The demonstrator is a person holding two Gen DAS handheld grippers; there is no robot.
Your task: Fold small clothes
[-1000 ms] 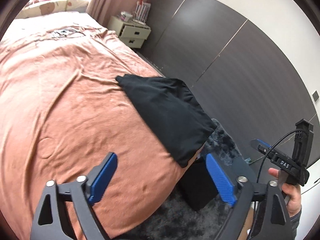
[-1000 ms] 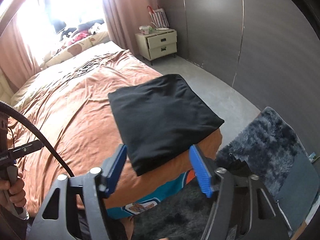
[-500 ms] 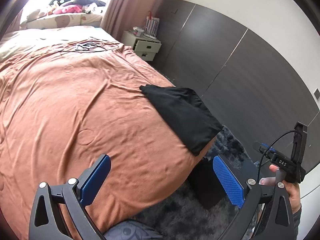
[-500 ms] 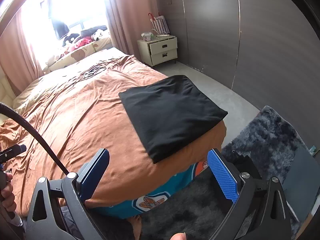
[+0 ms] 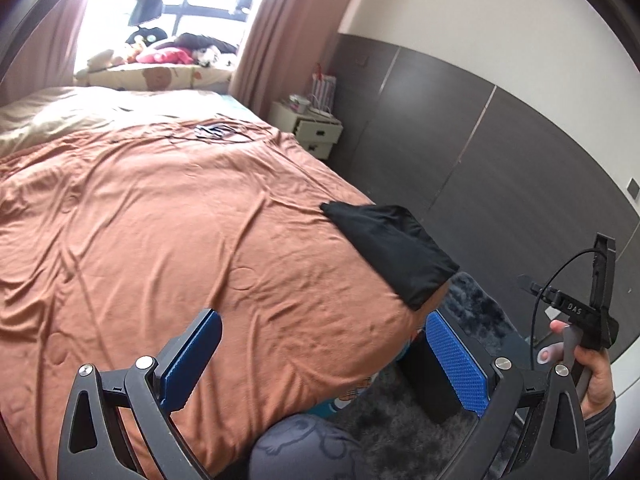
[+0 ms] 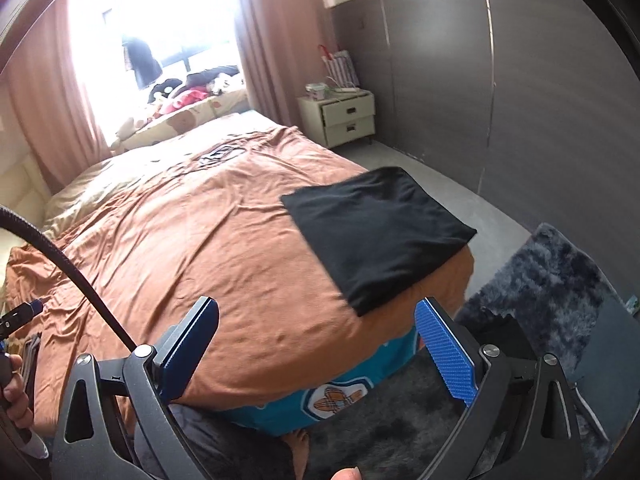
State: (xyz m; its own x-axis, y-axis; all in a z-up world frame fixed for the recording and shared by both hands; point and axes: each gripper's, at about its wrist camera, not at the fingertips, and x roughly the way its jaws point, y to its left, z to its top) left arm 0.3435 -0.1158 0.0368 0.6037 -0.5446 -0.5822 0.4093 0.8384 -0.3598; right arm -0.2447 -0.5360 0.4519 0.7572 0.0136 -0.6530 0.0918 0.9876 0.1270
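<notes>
A folded black garment point(image 5: 394, 250) lies flat at the near right corner of the bed, on the orange-brown cover point(image 5: 160, 232). It also shows in the right wrist view point(image 6: 376, 228). My left gripper point(image 5: 324, 356) is open and empty, held back from the bed's near edge, well short of the garment. My right gripper point(image 6: 320, 354) is open and empty, also held back over the bed's near edge, below the garment. The hand holding the right gripper shows at the right of the left wrist view.
A dark shaggy rug point(image 6: 552, 276) lies on the floor right of the bed. A white nightstand point(image 6: 340, 118) stands by the dark panelled wall point(image 5: 480, 152). Pillows and soft toys point(image 5: 160, 54) lie under the window. A small dark item point(image 5: 214, 130) lies far up the cover.
Both grippers have pulled back and up from the folded garment, which now looks smaller and farther. Both jaws have opened wider. The garment has stayed in place.
</notes>
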